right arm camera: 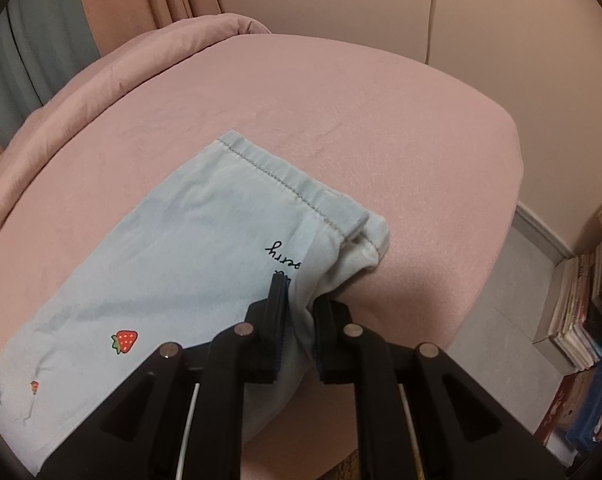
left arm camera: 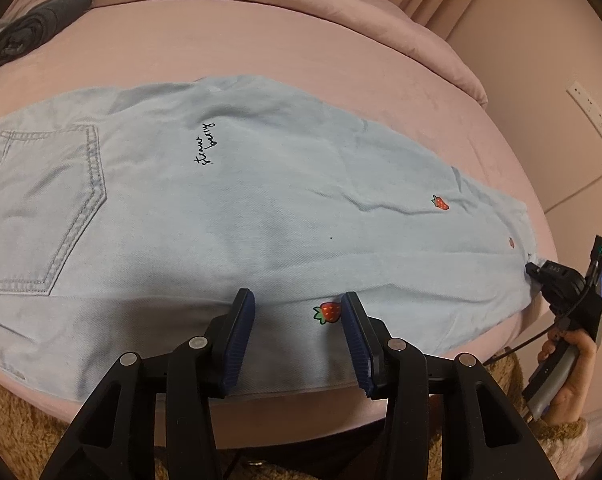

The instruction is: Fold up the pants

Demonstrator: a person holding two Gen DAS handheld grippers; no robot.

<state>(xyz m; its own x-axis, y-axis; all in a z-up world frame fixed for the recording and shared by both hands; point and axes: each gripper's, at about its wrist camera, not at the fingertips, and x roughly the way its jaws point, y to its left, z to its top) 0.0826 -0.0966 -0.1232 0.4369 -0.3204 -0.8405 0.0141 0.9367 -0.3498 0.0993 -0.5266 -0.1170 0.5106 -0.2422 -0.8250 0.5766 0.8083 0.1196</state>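
Note:
Light blue pants (left arm camera: 229,216) with strawberry prints lie flat across a pink bed (left arm camera: 261,48), back pocket at the left. My left gripper (left arm camera: 297,296) hovers over their near edge, open, with a strawberry print (left arm camera: 327,312) showing between its blue pads and no cloth pinched. In the left wrist view my right gripper (left arm camera: 541,270), held by a hand (left arm camera: 569,364), sits at the far right hem corner. In the right wrist view the pants (right arm camera: 161,264) end in a stitched hem (right arm camera: 285,184). The right gripper (right arm camera: 301,292) is shut on a bunched fold near that hem.
A dark grey garment (left arm camera: 41,24) lies at the bed's far left, and a rumpled pink duvet (right arm camera: 113,80) runs along the back. A socket strip (left arm camera: 593,116) is on the wall. Stacked books (right arm camera: 577,320) stand on the floor right of the bed.

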